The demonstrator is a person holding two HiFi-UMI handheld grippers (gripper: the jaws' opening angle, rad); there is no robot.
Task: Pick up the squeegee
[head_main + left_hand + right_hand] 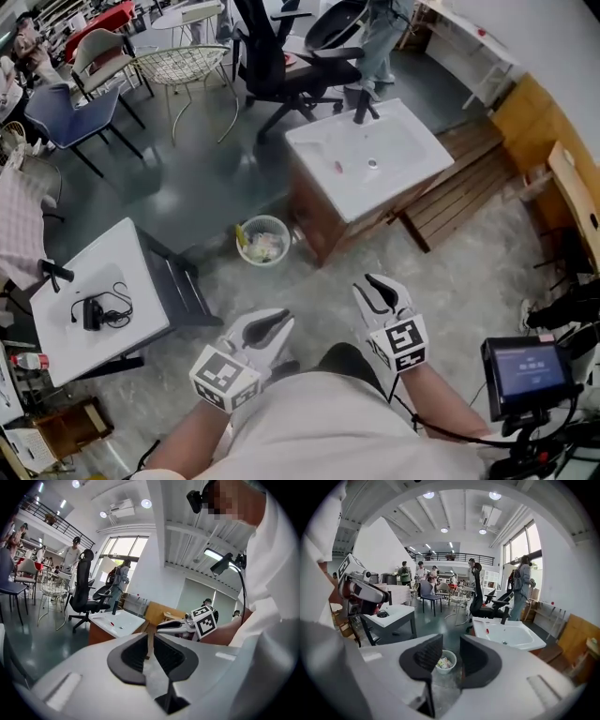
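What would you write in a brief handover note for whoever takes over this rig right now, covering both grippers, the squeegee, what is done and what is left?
Left gripper: jaws almost together with a narrow slit, empty.
Right gripper: jaws apart, empty.
Both are held near the body, short of the white sink.
No squeegee can be clearly made out; the dark upright thing at the sink's back edge may be it, or a tap.
Done: nothing yet.
Left: find, reach and grasp the squeegee.

No text, number or brand can be read anywhere. The small screen at the near right shows pale lines on blue, too small to make out.
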